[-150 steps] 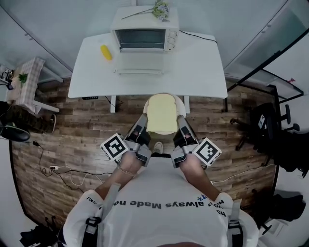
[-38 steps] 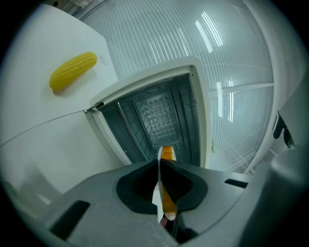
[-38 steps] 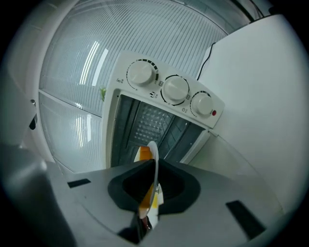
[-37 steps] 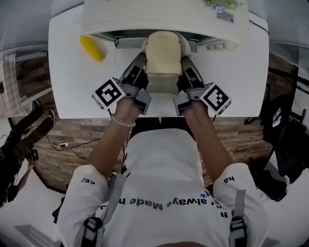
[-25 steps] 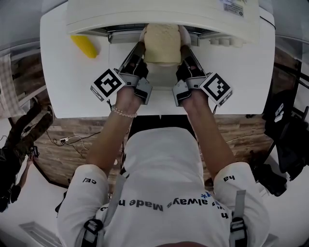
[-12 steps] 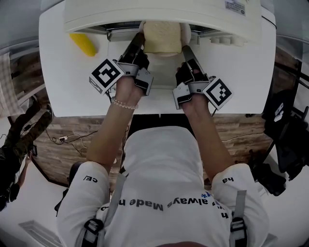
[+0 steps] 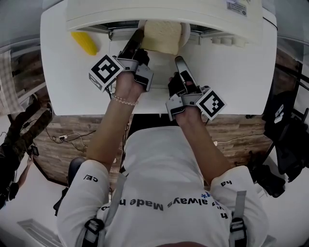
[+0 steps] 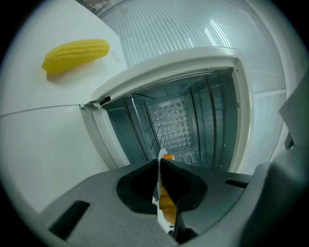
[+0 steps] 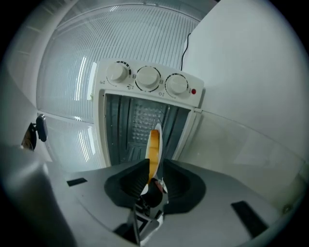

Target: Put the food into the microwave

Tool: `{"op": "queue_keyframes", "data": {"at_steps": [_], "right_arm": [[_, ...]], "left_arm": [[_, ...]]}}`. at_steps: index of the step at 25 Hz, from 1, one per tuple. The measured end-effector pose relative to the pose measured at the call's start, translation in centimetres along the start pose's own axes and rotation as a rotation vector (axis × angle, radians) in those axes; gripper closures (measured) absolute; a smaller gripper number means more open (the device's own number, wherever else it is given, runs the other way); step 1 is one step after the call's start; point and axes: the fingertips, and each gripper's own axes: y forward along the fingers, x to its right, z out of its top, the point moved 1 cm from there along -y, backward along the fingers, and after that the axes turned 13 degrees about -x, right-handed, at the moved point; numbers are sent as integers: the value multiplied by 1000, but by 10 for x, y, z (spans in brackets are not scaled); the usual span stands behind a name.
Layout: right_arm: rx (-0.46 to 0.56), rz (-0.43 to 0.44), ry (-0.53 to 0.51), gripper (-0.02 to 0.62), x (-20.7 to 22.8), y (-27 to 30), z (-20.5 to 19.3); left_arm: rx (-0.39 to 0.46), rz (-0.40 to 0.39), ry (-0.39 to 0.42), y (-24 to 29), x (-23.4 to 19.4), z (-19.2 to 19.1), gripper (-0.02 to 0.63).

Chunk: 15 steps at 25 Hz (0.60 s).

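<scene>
The pale, square slice of bread (image 7: 161, 36) lies flat on a round white plate (image 7: 183, 33). Both sit in the mouth of the cream-coloured boxy microwave (image 7: 159, 12), half under its top edge in the head view.

The plate is directly ahead of the left claw (image 7: 138, 37), whose jaws are pinched tight on the plate's left rim. In the left gripper view the rim runs edge-on through the closed pads, with the wire rack and rear wall of the chamber straight beyond.

The right claw (image 7: 178, 61) stands short of the plate, which lies ahead of it and a little to its left, clear of its tips in the head view. Its jaws stand narrowly apart and press on nothing. The right gripper view shows plate and crust edge-on in line with the gap. The rim probably lies just beyond the pads rather than between them, though that view cannot settle it.

The left claw is therefore the nearer one and the only one gripping. The coming push looks to run straight forward from it into the chamber, and the ungripped right side could dip.

Off to the left claw's left, a yellow corn cob (image 7: 84, 43) rests on the white worktop (image 7: 63, 82).
</scene>
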Motion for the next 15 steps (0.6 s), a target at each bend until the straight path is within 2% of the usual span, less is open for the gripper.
{"op": "queue_keyframes", "data": {"at_steps": [6, 11, 15], "right_arm": [[-63, 2, -31, 532, 4, 20, -17], [-33, -1, -14, 552, 3, 28, -6], [-7, -8, 6, 557, 5, 35, 6]], "left_arm": [[-14, -6, -20, 3, -1, -2, 589], [-41, -13, -14, 5, 2, -3, 589], [-71, -71, -39, 11, 3, 0, 588]]}}
